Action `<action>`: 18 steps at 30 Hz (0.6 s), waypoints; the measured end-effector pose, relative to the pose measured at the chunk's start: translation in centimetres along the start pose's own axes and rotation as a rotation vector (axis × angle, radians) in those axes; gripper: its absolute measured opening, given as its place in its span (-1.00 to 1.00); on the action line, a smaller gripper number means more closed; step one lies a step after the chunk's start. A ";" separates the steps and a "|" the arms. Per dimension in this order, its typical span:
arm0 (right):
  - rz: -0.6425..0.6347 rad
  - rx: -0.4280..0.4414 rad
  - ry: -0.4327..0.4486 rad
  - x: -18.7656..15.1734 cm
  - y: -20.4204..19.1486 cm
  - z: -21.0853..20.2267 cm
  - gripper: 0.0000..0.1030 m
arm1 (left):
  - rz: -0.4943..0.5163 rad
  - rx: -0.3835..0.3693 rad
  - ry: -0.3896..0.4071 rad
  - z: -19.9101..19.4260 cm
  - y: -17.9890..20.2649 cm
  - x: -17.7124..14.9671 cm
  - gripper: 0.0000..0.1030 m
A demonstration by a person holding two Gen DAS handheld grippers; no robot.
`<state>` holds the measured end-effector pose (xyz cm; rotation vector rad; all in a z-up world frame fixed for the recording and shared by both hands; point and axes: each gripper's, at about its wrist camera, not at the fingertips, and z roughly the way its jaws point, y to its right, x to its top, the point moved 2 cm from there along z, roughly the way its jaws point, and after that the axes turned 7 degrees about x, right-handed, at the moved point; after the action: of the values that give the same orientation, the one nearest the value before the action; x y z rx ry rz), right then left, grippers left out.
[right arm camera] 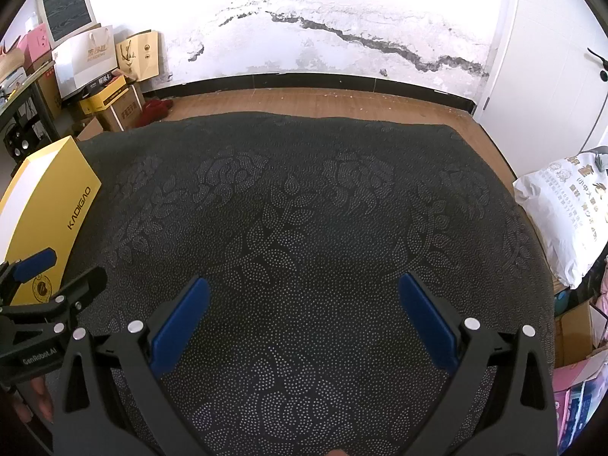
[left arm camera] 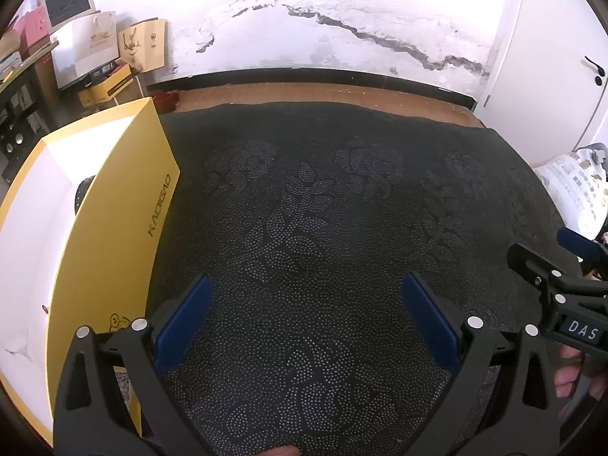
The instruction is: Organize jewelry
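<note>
Two grippers are in view, each with its jaws spread wide and nothing between them.

Left wrist view: the left gripper (left arm camera: 306, 294) hangs over the near part of a dark cloth (left arm camera: 323, 209) printed with dotted flower patterns. Its blue pads (left arm camera: 182, 325) are well apart and clear of the cloth. A yellow box (left arm camera: 114, 224) with a white interior stands open at the left edge of the cloth, its yellow side wall marked KADIGAO. One dark strap-like item (left arm camera: 81, 193) lies inside the box against that wall; what kind of jewelry it is cannot be told. The right gripper (left arm camera: 562, 266) enters at the right edge of the cloth, with fingers (left arm camera: 570, 376) of a hand curled on its handle.

Right wrist view: the right gripper (right arm camera: 304, 294) is over the near middle of the dark cloth (right arm camera: 304, 197), blue pads (right arm camera: 427, 325) set wide. The yellow box (right arm camera: 57, 205) stands at the left edge of the cloth. The left gripper (right arm camera: 49, 277) shows just in front of the box, near the left edge. A white printed sack (right arm camera: 562, 212) rests beside the right edge of the cloth. Beyond the far edge lie a wood floor (right arm camera: 323, 102) and a cracked white wall (right arm camera: 342, 30).
</note>
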<state>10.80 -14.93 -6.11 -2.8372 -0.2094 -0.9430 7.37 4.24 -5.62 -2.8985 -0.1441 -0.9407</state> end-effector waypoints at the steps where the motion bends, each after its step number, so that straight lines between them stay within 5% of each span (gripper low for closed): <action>1: -0.001 -0.002 0.002 0.0 0.0 0.0 0.87 | -0.003 0.000 -0.001 0.0 -0.1 0.0 0.88; 12: -0.004 0.000 -0.003 -0.1 0.0 0.1 0.87 | -0.007 -0.016 0.009 -0.2 0.1 0.0 0.88; 18: -0.005 -0.004 -0.002 -0.2 -0.1 0.1 0.87 | -0.036 0.047 0.054 -1.1 0.1 0.0 0.88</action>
<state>10.70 -14.82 -6.34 -2.8426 -0.2149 -0.9422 6.79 4.05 -4.75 -2.8338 -0.2123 -1.0059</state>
